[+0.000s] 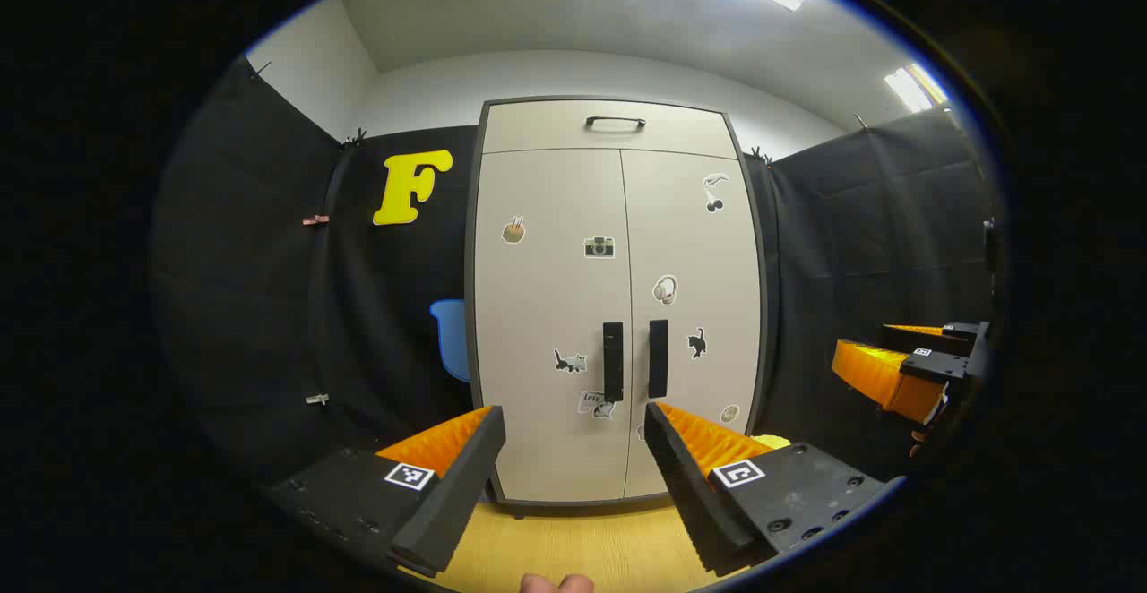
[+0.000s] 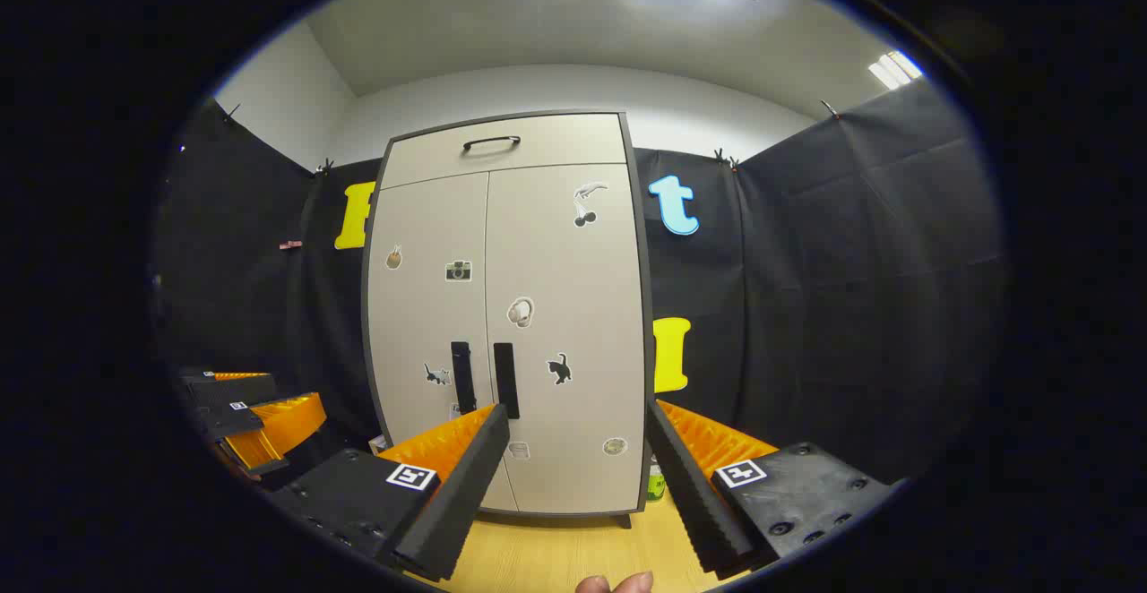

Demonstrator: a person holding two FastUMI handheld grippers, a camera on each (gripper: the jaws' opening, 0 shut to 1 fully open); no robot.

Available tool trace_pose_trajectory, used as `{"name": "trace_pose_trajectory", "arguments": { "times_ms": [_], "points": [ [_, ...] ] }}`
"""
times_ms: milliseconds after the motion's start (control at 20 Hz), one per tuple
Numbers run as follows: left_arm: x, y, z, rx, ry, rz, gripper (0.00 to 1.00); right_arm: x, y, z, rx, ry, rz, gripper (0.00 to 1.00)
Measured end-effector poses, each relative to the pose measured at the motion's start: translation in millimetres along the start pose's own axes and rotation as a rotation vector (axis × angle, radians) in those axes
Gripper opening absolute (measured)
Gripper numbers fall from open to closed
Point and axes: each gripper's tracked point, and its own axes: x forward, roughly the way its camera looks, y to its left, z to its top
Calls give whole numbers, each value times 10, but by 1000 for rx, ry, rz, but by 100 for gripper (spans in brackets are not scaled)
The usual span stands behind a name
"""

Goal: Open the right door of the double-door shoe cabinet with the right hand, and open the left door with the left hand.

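Shoe cabinet (image 1: 618,306) doors shut, untouched

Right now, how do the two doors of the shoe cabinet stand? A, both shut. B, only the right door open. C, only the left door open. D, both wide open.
A: in the left gripper view the left door and right door lie flush, their two handles side by side at the middle seam, and both tongs, left and right, are open and short of the cabinet.
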Motion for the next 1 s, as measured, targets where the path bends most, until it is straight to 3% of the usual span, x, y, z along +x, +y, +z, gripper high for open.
{"name": "trace_pose_trajectory", "arguments": {
  "times_ms": [1000],
  "points": [
    [-7, 9, 1, 4, -4, -9, 97, -15, 3, 18, -14, 0, -17, 97]
  ]
}}
